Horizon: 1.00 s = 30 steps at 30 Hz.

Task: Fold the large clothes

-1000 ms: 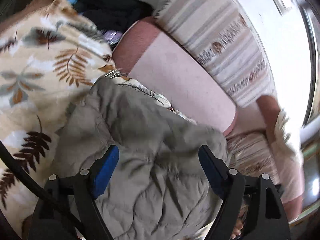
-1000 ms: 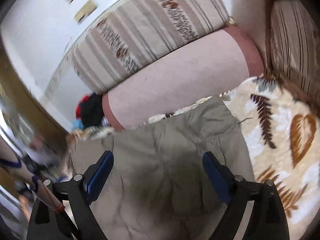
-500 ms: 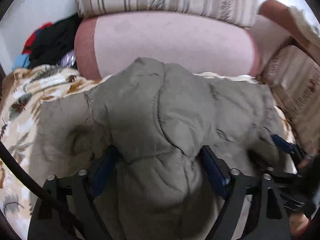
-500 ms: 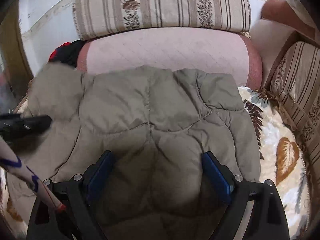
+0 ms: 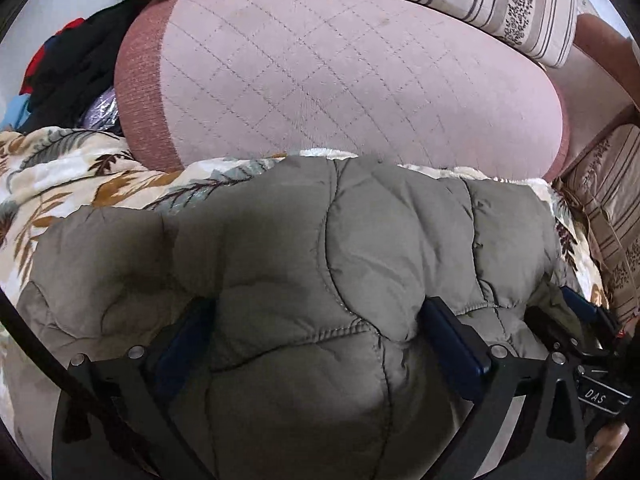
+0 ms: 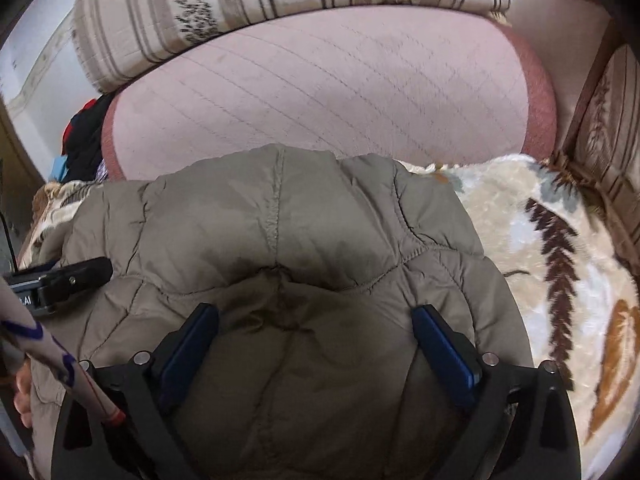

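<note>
The quilted olive jacket point(image 5: 360, 264) lies bunched on the leaf-print blanket point(image 5: 80, 176), already doubled over on itself — one puffy layer rides atop another, with a fold edge running across at about 6 o'clock in both wrist views. By my reading the fold is partly made but loose; squaring and flattening remain.

The left gripper point(image 5: 320, 340) has its jaws spread wide, the blue pads sunk either side of a padded bulge rather than pinching it. The right gripper point(image 6: 316, 340) likewise stands wide apart, fabric swelling between the pads, nothing clamped.

At 12 o'clock the pink quilted bolster point(image 5: 340, 72) presses close to the jacket's far edge, with a striped cushion point(image 6: 280, 4) above it — little room to spread the jacket that way. A heap of dark clothes point(image 5: 68, 68) sits at 10 o'clock.
</note>
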{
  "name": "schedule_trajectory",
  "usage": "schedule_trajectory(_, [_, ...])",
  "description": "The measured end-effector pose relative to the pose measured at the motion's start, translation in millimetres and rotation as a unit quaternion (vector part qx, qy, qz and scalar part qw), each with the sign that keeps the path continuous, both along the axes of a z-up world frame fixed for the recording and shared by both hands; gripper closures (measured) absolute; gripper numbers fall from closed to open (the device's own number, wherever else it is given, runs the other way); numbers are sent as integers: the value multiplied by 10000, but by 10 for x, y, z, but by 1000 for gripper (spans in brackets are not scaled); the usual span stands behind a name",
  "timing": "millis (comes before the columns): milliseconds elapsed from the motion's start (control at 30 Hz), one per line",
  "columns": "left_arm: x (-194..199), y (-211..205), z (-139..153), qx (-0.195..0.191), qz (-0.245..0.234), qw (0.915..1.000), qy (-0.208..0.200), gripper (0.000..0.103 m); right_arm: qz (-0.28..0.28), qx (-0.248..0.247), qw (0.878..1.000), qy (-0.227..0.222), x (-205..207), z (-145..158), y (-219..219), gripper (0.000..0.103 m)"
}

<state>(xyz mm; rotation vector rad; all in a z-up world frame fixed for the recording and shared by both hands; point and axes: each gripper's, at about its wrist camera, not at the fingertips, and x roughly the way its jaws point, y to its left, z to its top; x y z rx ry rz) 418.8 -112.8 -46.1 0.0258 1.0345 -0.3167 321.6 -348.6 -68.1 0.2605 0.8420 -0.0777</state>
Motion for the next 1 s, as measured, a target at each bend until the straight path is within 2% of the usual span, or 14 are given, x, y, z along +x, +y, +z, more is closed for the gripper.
schedule_trajectory(133, [-18, 14, 22, -65, -1, 10000, 3, 0, -5, 85, 10000, 44, 31, -32, 0, 1])
schedule_trajectory(233, [-62, 145, 154, -235, 115, 9997, 27, 0, -152, -207, 9996, 110, -12, 64, 31, 1])
schedule_trajectory(333, [-240, 494, 378, -553, 346, 9978, -76, 0, -350, -562, 9978, -98, -251, 250, 83, 1])
schedule_trajectory(400, [-349, 743, 451, -596, 468, 9970, -154, 0, -336, -597, 9974, -218, -451, 328, 85, 1])
schedule_trajectory(467, [-461, 1030, 462, -494, 641, 9963, -282, 0, -381, -618, 9969, -310, -703, 360, 64, 1])
schedule_trajectory(533, [-543, 1303, 392, -147, 874, 9952, -415, 0, -497, -726, 9956, -315, -841, 322, 18, 1])
schedule_trajectory(567, [-543, 1452, 304, 92, 1009, 9941, -389, 0, -585, -807, 9946, -295, -881, 289, -9, 1])
schedule_trajectory(633, [-502, 1673, 133, 302, 1268, 9911, -281, 0, -812, -819, 9932, -181, -902, 181, -144, 1])
schedule_trajectory(767, [-431, 1979, -38, -150, 1595, 9871, -9, 0, -1238, -92, 9923, 10, -840, -5, -479, 1])
schedule_trajectory(833, [-401, 2030, -49, -189, 1659, 9860, 35, 0, -1372, 211, 9903, 98, -797, -48, -603, 1])
schedule_trajectory(900, [-424, 2058, 12, -79, 1702, 9854, -32, 0, -1457, 226, 9889, 155, -802, -25, -642, 1])
schedule_trajectory(1000, [-581, 2110, 175, 19, 1642, 9861, -255, 0, -1501, -200, 9884, 73, -934, 161, -579, 1])
